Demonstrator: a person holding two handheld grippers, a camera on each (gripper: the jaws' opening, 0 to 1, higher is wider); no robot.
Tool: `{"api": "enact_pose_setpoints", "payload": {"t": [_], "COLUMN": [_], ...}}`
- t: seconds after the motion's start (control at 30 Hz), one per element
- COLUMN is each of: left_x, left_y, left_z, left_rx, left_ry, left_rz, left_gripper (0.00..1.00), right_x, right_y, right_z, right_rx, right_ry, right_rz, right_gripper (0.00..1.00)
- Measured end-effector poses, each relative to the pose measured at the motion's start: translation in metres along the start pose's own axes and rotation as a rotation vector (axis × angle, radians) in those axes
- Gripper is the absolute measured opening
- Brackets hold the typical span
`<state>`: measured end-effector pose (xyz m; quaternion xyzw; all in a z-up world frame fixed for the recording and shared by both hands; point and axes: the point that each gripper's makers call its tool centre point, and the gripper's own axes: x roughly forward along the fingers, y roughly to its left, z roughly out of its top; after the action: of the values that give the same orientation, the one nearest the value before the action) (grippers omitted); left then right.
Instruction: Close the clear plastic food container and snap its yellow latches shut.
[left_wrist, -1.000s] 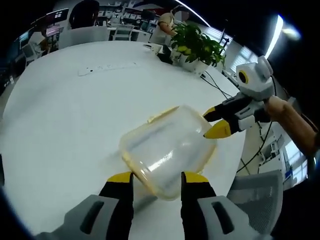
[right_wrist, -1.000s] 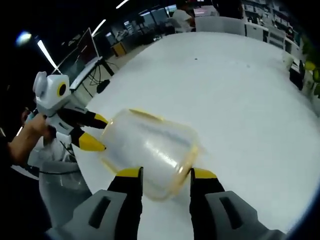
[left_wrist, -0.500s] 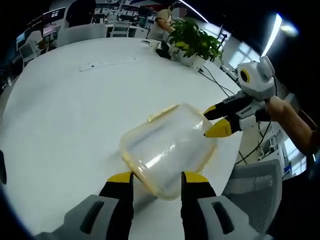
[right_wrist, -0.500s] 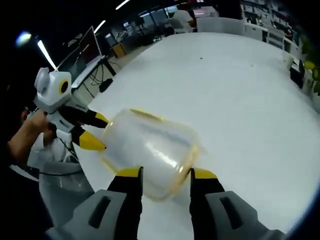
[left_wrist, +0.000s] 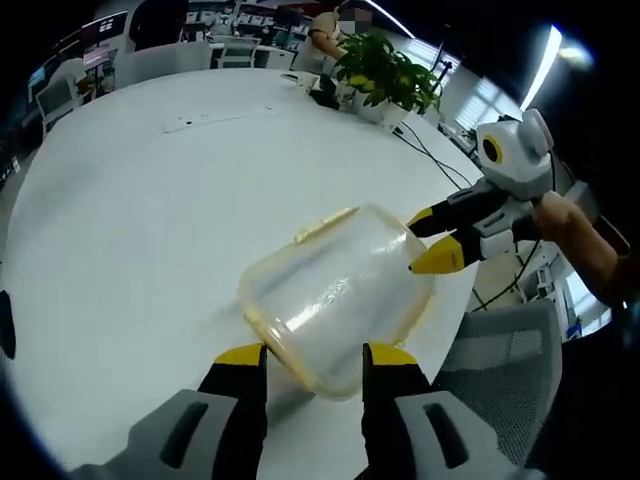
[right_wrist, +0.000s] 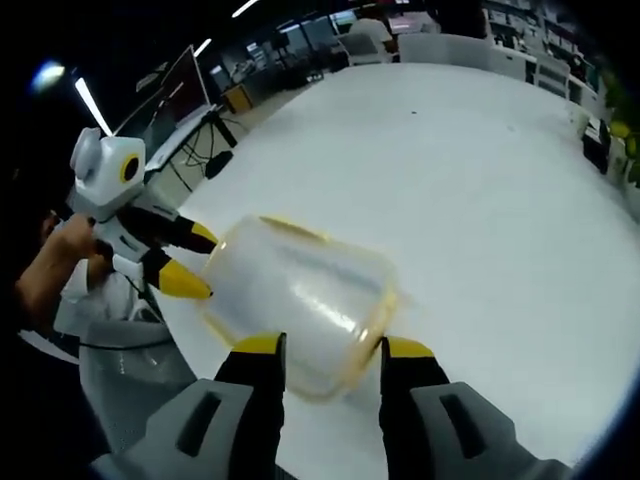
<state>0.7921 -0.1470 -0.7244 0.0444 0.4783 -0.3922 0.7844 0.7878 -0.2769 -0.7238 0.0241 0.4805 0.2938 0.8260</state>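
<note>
Container held from both ends above the desk

Container (left_wrist: 335, 300) sits tilted between the two grippers, over the white desk (left_wrist: 130, 230). In the left gripper view the left gripper (left_wrist: 313, 355) grips its near end at 6 o'clock, jaws narrow around the yellow-rimmed lid (left_wrist: 275, 340). The right gripper (left_wrist: 432, 238) pinches the far end at 3 o'clock. In the right gripper view the right gripper (right_wrist: 333, 345) clamps the container (right_wrist: 300, 300), with the left gripper (right_wrist: 185, 262) at 9 o'clock.

Against the earlier frames almost nothing has changed: both grips and the container's tilt match, and only the background has slid slightly, so the cameras drifted. The lid looks seated; whether any latch is snapped I cannot tell. A plant (left_wrist: 385, 80) stands at 1 o'clock.
</note>
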Motion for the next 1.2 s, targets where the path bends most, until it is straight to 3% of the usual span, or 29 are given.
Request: {"api": "enact_pose_setpoints", "payload": {"t": [0.73,1.2], "left_x": [-0.019,-0.02], "left_y": [0.004,0.004], "left_z": [-0.025,-0.025], "left_rx": [0.012,-0.007], "left_ry": [0.033,0.013], "left_rz": [-0.015,0.001], "left_gripper": [0.31,0.31], "right_x": [0.003,0.002], "right_y": [0.03,0.026], "right_z": [-0.013,-0.014], "right_rx": [-0.014,0.024], "right_ry": [0.035,0.023], "right_rz": [0.011,0.04], "right_gripper": [0.34,0.33]}}
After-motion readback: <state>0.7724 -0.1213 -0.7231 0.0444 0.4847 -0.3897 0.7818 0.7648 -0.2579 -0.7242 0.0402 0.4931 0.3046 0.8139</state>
